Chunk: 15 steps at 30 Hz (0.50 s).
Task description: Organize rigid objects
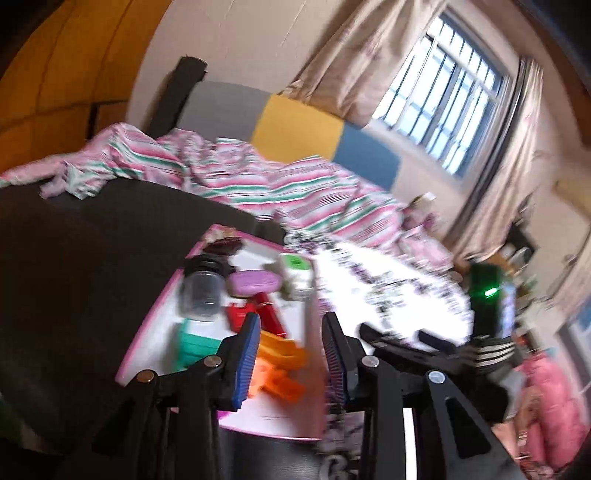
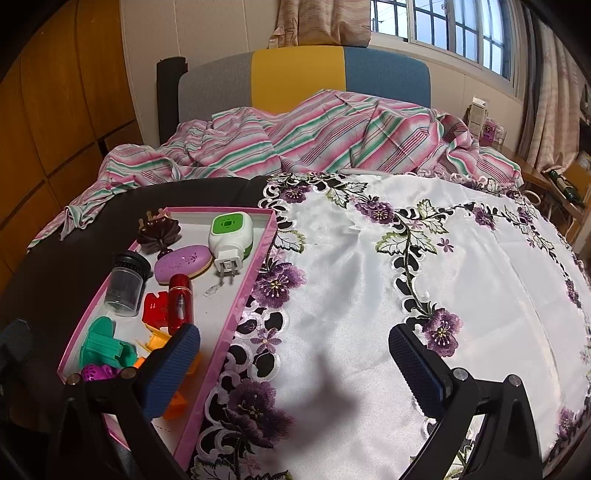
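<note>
A pink-rimmed tray [image 2: 258,273] on the dark table holds several small items: a clear jar with black lid [image 2: 125,282], a purple soap [image 2: 183,261], a white and green plug-in device [image 2: 229,236], a red bottle [image 2: 180,302], a red clip [image 2: 154,306], a teal holder [image 2: 101,343], orange clips [image 2: 159,341] and a dark brown clip [image 2: 158,233]. My right gripper [image 2: 295,369] is open and empty over the embroidered white cloth [image 2: 461,288]. My left gripper [image 1: 291,354] is open and empty above the tray's near end [image 1: 147,314]; that view is blurred.
A striped pink and green sheet [image 2: 314,129] lies behind the table against a grey, yellow and blue headboard [image 2: 295,77]. A wooden wardrobe [image 2: 55,110] stands at the left. A window [image 2: 461,29] and curtains are at the back right. The right gripper body [image 1: 487,317] shows in the left wrist view.
</note>
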Tool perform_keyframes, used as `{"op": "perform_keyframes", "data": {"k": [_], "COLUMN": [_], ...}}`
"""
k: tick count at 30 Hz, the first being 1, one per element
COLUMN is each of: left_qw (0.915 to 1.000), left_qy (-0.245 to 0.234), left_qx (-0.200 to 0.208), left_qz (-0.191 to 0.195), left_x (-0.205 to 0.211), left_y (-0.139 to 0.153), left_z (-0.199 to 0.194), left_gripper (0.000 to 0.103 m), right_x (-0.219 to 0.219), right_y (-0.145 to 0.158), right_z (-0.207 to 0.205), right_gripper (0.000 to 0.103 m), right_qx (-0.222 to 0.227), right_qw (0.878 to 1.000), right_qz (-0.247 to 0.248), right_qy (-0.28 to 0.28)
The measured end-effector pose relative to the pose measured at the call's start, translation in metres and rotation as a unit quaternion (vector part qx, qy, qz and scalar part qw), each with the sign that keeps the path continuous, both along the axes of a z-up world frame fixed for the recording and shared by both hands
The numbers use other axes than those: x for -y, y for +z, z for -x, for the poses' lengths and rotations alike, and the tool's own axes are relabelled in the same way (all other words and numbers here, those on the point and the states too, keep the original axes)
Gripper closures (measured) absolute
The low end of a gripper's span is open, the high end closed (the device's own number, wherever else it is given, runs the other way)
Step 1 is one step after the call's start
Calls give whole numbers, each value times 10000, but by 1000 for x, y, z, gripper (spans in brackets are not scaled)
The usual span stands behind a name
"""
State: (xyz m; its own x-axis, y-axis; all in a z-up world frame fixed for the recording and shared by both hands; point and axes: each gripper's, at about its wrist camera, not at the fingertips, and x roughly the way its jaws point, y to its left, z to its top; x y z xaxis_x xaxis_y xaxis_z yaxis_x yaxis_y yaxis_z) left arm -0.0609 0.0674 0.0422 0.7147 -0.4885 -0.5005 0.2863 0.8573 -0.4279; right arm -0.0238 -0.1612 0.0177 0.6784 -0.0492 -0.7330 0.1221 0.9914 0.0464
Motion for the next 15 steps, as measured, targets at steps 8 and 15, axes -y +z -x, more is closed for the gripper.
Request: {"op": "perform_keyframes", "data": {"k": [8,15], "left_qw": [9968,9918], "left_qy": [-361,-610], "left_qx": [463,1036], "left_qz": [538,433], "left_x": [0,9], "left_y": [5,16], "left_z": [8,23], "left_gripper": [74,77], "right_x": [2,1], "right_y": [-7,-8], "right_z": [-3,-4], "right_gripper": [0,0], "right_qx": [-72,-33], "right_qw": [10000,10000], "right_qz": [8,33], "right_qy": [4,23]}}
